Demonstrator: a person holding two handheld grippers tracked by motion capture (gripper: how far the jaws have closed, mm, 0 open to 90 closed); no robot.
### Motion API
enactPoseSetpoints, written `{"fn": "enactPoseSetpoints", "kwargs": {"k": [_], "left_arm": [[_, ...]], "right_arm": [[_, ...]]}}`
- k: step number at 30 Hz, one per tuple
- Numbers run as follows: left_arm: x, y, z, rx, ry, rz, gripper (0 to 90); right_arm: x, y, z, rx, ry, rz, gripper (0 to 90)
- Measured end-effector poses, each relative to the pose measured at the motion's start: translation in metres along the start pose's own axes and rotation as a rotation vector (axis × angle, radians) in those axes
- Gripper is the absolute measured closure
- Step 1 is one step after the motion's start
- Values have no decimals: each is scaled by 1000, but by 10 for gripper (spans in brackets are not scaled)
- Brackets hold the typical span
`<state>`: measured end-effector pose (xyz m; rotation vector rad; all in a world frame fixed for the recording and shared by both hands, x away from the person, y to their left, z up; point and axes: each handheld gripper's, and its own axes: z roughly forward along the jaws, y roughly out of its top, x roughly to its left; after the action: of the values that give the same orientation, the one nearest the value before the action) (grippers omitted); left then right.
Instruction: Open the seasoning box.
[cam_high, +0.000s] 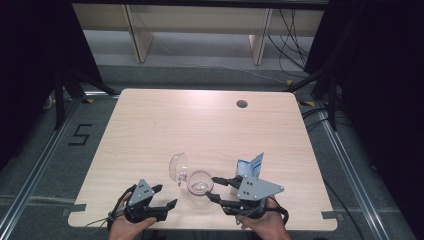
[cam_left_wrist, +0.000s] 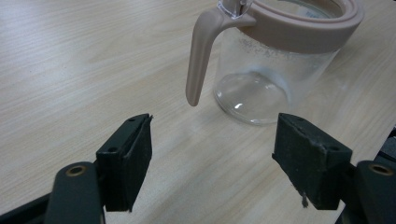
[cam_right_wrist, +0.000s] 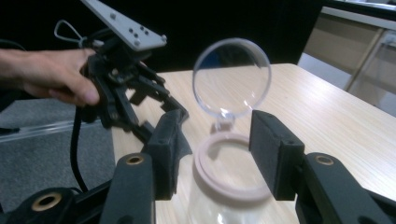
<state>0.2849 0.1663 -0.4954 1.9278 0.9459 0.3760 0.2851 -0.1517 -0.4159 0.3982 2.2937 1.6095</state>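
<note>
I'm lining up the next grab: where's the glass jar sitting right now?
In the high view the glass jar stands near the table's front edge, lid flipped open, between the left gripper and right gripper, with a blue packet to its right.

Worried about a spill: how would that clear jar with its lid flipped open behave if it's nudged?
The jar looks like empty glass, so probably light but breakable. Its smooth wall is likely slippery. The raised lid and side handle may make it tip toward that side.
</note>
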Motion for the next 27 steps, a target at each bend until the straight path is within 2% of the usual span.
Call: {"fn": "enactPoseSetpoints", "kwargs": {"k": [1, 2, 3, 6, 11, 12, 15, 17, 19, 20, 21, 24, 25, 26, 27], "left_arm": [[0, 0, 0, 1, 0, 0, 275], [0, 0, 0, 0, 1, -1, 276], [0, 0, 0, 1, 1, -2, 275], [0, 0, 0, 1, 1, -3, 275], [1, 0, 0, 2, 5, 6, 275], [1, 0, 0, 6, 5, 9, 275], [0, 0, 0, 9, 10, 0, 275], [0, 0, 0, 10, 9, 3, 275], [0, -1, 0, 9, 11, -1, 275], [0, -1, 0, 8, 11, -2, 275], [0, -1, 0, 8, 11, -2, 275], [0, -1, 0, 8, 11, -4, 275], [1, -1, 1, 10, 10, 2, 275], [2, 0, 1, 10, 2, 17, 275], [2, -1, 1, 9, 2, 18, 275]], "right_arm": [[0, -2, -4, -3, -4, -6, 540], [-1, -5, -8, -12, -28, -16, 536], [-1, -8, -12, -6, -18, 2, 532], [-1, -16, -25, 7, -32, 20, 527], [-7, -29, -41, -5, -50, 22, 516], [-6, -31, -44, 4, -51, 45, 514], [-6, -37, -52, -2, -69, 58, 502], [-7, -41, -57, -6, -75, 48, 498], [-8, -44, -63, 10, -70, 63, 486], [-10, -47, -65, -2, -66, 79, 481], [-11, -48, -67, 6, -97, 69, 474], [-16, -55, -73, 19, -110, 77, 461], [-18, -57, -75, 28, -112, 75, 458], [-19, -59, -76, 26, -120, 98, 457], [-21, -61, -78, 32, -128, 92, 456]]}}
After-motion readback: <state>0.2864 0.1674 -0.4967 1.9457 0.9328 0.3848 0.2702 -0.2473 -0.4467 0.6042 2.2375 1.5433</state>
